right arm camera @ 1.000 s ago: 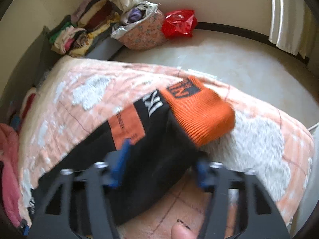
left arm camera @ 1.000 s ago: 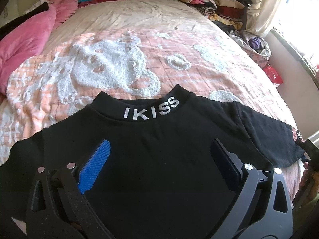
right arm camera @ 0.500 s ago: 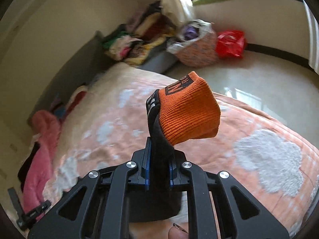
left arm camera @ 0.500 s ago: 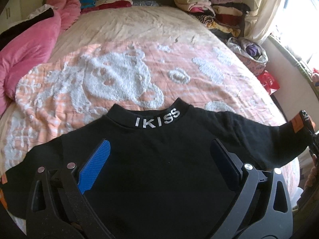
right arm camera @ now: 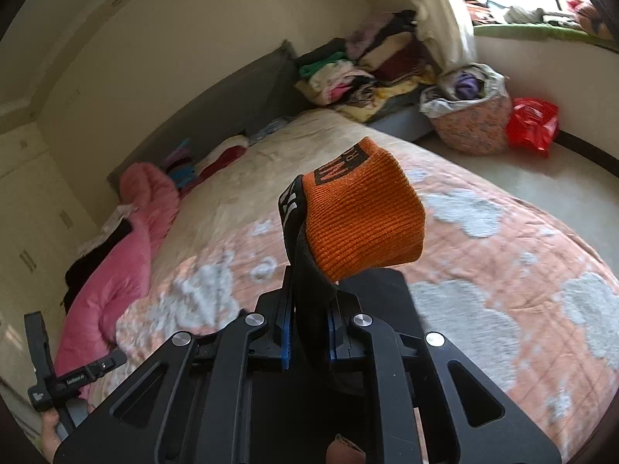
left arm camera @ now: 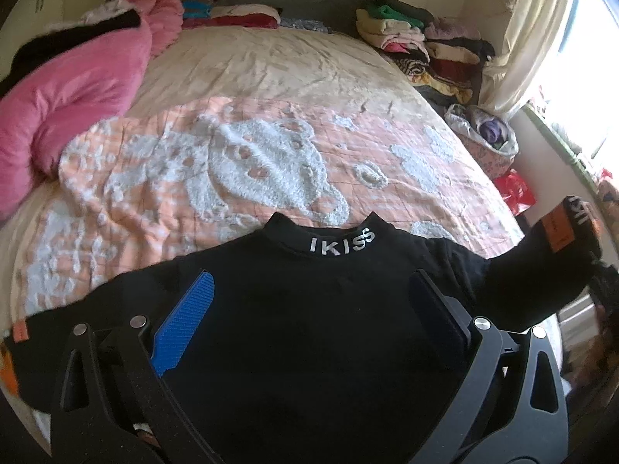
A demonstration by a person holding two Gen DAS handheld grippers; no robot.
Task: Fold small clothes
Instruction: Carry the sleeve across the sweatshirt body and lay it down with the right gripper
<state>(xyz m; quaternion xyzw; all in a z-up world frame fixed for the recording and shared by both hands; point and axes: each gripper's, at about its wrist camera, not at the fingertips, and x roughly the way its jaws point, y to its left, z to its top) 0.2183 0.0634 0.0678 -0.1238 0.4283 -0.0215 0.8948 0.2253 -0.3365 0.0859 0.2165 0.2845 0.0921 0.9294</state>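
A small black top (left arm camera: 309, 309) with "IKISS" on its collar (left arm camera: 342, 241) lies flat on the peach blanket (left arm camera: 232, 178). My left gripper (left arm camera: 309, 317) hovers open over its chest, fingers wide apart, holding nothing. My right gripper (right arm camera: 307, 324) is shut on the top's right sleeve (right arm camera: 309, 290) just below its orange ribbed cuff (right arm camera: 359, 220) and holds it raised above the bed. In the left wrist view the lifted sleeve (left arm camera: 541, 263) rises at the far right. The left sleeve's orange cuff (left arm camera: 7, 379) lies at the left edge.
A pink quilt (left arm camera: 69, 89) is heaped at the bed's left. Folded clothes (left arm camera: 425, 46) are stacked at the far right corner. A basket of clothes (right arm camera: 472, 116) and a red bag (right arm camera: 532, 123) stand on the floor beside the bed.
My right gripper closed on the right sleeve and lifted it up off the bed. My left gripper drew back a little and stayed open over the top.
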